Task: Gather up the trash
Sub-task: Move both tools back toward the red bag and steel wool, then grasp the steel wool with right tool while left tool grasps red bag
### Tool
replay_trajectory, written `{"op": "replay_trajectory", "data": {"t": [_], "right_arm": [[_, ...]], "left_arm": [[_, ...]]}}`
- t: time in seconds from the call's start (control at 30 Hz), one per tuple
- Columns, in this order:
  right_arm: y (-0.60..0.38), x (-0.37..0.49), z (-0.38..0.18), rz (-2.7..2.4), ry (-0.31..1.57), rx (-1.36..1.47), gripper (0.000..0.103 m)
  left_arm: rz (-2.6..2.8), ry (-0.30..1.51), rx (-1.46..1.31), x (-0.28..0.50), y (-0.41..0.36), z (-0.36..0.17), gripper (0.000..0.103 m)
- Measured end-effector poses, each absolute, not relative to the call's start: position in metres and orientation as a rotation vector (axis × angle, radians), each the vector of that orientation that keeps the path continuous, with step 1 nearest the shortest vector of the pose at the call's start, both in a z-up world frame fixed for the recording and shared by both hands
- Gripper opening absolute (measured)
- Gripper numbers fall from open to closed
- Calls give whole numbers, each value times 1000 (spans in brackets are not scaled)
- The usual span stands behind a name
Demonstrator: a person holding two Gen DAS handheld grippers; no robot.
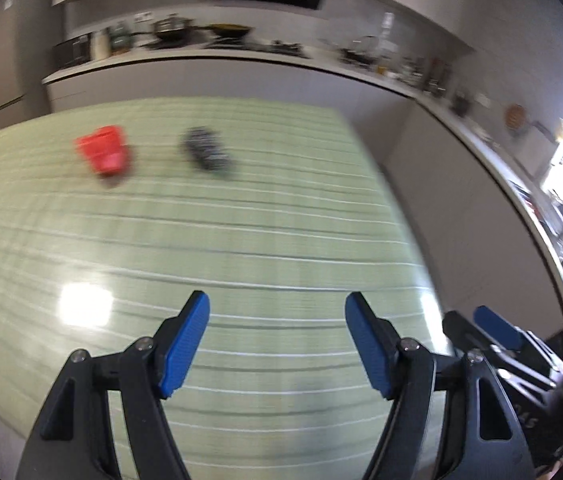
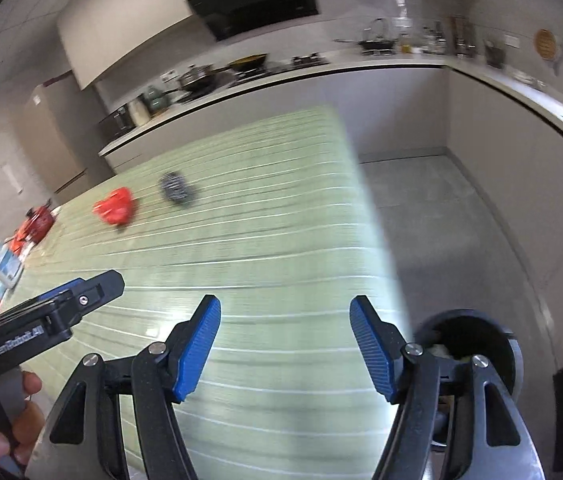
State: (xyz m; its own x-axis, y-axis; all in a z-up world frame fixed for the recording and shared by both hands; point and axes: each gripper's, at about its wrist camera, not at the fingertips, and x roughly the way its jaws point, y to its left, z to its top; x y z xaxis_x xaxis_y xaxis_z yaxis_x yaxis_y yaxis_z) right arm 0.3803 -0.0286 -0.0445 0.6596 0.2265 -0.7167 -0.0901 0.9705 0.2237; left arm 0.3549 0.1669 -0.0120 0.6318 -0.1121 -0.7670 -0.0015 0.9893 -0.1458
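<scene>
Holding both claws above the near end of the green striped table (image 1: 265, 216), I see the left claw (image 1: 277, 344) spread wide and empty; the right claw (image 2: 285, 348) likewise spread wide with nothing between its blue pads (image 2: 373, 352); a red crumpled item (image 1: 103, 152) and a dark crumpled item (image 1: 206, 152) lie near each other toward the far end, both blurred; a black bin (image 2: 469, 340) stands on the floor just beside the table's right edge, below the right claw.
</scene>
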Motion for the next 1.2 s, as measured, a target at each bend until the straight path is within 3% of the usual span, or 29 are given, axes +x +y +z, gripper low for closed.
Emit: {"op": "replay_trajectory", "data": {"t": [0.4,1.2], "right_arm": [[95,450,-45,362,836,100,71],[162,586,-76,264,910,106,76]], "left_arm": [[125,886,-159,398,260,-23,72],[78,932,-175,524,343,-41,74]]}}
